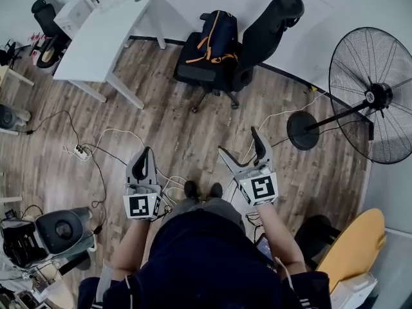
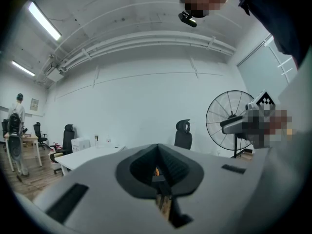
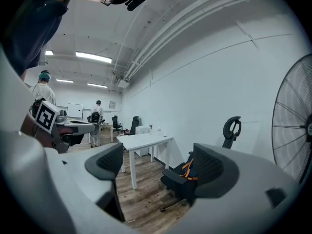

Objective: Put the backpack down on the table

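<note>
Backpack (image 1: 217,37) on office chair (image 1: 193,66), navy with orange straps
I see it propped on the seat near the white table (image 1: 90,50), well apart from both grippers; my left gripper (image 1: 149,152) has its jaws pressed together, my right gripper (image 1: 239,141) has them wide apart, nothing between.

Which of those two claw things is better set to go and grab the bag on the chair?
Probably the right gripper: its jaws stand wide apart and empty, aimed toward the dark blue backpack with orange straps on the black office chair. The left gripper is shut.
</note>
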`<state>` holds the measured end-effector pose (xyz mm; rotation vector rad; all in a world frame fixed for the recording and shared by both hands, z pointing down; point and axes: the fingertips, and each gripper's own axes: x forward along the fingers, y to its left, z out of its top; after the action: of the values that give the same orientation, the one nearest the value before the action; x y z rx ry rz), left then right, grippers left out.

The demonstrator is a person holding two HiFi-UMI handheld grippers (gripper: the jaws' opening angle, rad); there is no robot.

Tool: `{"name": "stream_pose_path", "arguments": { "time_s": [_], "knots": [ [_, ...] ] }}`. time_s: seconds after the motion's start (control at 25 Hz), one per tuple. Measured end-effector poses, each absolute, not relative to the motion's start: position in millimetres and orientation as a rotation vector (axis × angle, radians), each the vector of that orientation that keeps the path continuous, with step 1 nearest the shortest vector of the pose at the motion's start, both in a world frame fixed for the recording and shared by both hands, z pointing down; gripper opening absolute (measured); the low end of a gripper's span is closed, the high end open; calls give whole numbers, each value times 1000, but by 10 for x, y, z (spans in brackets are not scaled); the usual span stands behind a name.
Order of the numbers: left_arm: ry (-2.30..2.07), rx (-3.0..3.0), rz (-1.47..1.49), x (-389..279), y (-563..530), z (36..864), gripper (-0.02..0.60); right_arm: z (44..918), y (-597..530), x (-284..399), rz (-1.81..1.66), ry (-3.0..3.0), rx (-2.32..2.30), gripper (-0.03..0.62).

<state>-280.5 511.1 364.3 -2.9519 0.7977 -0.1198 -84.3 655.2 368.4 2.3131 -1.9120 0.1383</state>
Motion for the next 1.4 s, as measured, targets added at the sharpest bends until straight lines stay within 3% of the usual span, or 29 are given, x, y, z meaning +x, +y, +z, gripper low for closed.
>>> {"name": "stream_pose_path", "arguments": {
  "time_s": [0.48, 1.08, 1.4],
  "knots": [
    [732, -2963, -103, -2645, 4544, 3659, 3, 3707, 5538, -411, 101, -1898, 2317, 440],
    [870, -2916, -144, -821, 3199, 3714, 3, 4105, 3947, 1641, 210, -1992, 2283, 437],
    [876, -2911, -146, -302, 2497, 3655, 3, 4349, 3143, 2319, 262, -1968, 2305, 428]
  ]
}}
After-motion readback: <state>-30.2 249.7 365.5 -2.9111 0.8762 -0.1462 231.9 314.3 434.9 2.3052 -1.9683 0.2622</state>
